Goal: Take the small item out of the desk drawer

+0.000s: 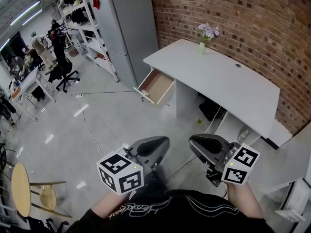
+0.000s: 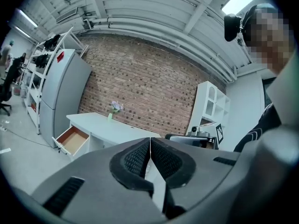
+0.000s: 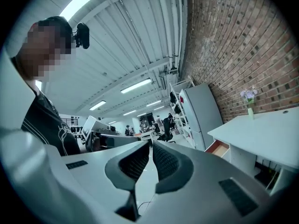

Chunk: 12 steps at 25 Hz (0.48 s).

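Across the room stands a white desk whose wooden drawer is pulled open at its left end. No small item shows inside it from here. My left gripper and right gripper are held close to my body, far from the desk. Both are shut with nothing between the jaws. In the left gripper view the gripper's tips meet, with the drawer beyond at the left. In the right gripper view the gripper's tips also meet, and the drawer shows at the right.
A small vase of purple flowers stands on the desk by the brick wall. A tall grey cabinet and shelves stand left of the desk. A cable runs over the floor. A round wooden stool is near left.
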Each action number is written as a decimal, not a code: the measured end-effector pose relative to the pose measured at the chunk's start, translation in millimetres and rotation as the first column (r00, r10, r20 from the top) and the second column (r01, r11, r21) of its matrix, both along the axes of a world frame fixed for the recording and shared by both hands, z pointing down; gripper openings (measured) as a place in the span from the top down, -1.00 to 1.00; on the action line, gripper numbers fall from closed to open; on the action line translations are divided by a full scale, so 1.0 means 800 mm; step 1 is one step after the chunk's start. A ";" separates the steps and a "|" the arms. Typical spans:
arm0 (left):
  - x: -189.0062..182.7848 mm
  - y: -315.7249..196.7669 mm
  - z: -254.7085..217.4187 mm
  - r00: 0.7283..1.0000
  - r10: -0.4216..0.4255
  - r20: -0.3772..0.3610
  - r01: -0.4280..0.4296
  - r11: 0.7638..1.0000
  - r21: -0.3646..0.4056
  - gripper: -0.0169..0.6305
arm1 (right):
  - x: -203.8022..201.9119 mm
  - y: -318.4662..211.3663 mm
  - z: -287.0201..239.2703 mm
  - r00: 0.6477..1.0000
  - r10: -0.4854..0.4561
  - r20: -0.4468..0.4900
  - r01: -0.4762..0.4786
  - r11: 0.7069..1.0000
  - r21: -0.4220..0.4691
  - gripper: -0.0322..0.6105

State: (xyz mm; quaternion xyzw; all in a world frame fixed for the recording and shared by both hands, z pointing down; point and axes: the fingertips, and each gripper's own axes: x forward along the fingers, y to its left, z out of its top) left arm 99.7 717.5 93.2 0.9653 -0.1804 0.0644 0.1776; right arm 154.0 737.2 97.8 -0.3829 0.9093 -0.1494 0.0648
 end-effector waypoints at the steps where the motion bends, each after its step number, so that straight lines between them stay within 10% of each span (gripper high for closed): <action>1: -0.004 -0.005 0.004 1.000 -0.006 0.002 0.006 1.000 -0.008 0.88 | -0.004 -0.005 0.004 1.000 -0.002 -0.007 0.002 1.000 0.000 0.72; 12: -0.023 -0.142 0.074 0.998 -0.065 0.012 0.066 0.993 -0.101 0.88 | -0.019 -0.142 0.069 0.998 -0.052 -0.024 0.050 0.996 -0.077 0.72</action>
